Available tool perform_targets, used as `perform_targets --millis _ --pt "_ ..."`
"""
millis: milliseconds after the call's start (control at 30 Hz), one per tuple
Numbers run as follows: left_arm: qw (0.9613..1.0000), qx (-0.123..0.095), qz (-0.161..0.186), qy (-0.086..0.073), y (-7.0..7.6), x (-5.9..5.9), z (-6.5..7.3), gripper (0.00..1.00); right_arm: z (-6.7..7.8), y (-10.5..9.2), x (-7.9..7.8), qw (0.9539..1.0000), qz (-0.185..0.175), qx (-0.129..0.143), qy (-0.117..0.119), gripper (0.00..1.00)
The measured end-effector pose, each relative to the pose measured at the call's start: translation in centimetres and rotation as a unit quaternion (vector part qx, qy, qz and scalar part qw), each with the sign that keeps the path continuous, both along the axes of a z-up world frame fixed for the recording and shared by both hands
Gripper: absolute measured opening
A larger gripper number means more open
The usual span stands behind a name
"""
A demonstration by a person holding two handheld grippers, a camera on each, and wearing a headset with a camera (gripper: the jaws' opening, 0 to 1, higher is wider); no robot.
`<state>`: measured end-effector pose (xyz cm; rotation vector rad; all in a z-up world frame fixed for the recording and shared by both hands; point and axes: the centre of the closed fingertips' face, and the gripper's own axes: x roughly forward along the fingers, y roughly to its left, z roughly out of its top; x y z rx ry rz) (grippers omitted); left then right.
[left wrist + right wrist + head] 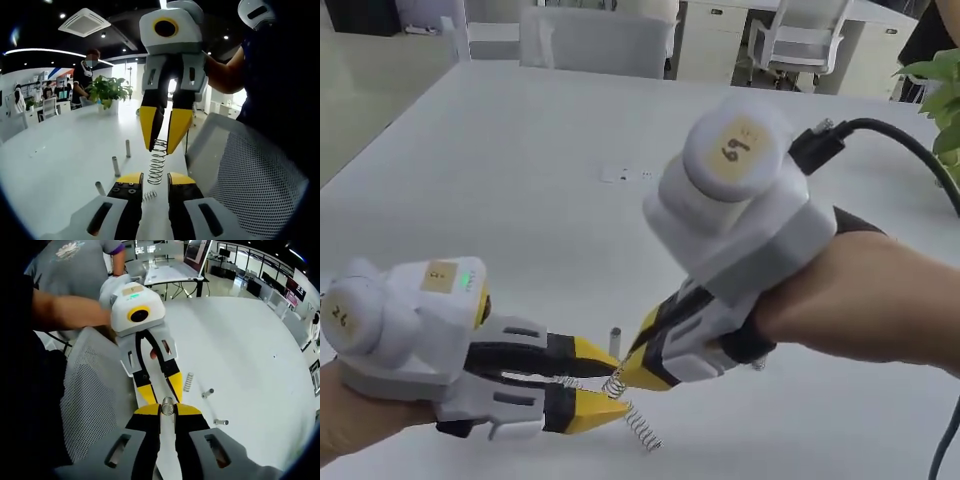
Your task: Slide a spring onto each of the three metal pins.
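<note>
1. Progress: the three short grey cylindrical metal pins point(115, 166) stand upright in a row on the smooth white table point(520, 180), and all are bare. I judge that no fitting is complete and all three remain to be done.
2. Work in hand: a slim, bright, open-wound wire spring point(158, 162) is carried in the air between the two facing grippers. It is near the pins but apart from them.
3. Right gripper point(168, 411): its black, yellow-tipped jaws are closed onto one end of the wire spring, and the coil fills the gap.
4. Left gripper point(156, 179): its jaws stand apart with the spring's other end between the tips. Whether they touch it cannot be told.
5. A second loose spring point(642, 428) of the same kind lies flat on the table, just below the grippers.
6. Materials: the pins look smooth, rigid and dull. The thin wire coils will probably flex and roll. The table is matt and featureless.
</note>
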<state>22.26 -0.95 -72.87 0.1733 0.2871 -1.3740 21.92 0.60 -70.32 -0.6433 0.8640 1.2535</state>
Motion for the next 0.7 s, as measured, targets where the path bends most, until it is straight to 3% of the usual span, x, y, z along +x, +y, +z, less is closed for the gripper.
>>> perform_targets --millis 200,700 --pt "0.9998 -0.002 0.018 0.005 0.9 0.4 -0.5 0.25 -0.1 -1.1 0.6 0.9999 -0.009 -0.010 -0.004 0.07" --pt "0.9970 -0.008 0.077 0.007 3.7 1.3 -1.5 0.40 0.3 -4.7 2.8 0.9982 -0.050 -0.029 -0.015 0.07"
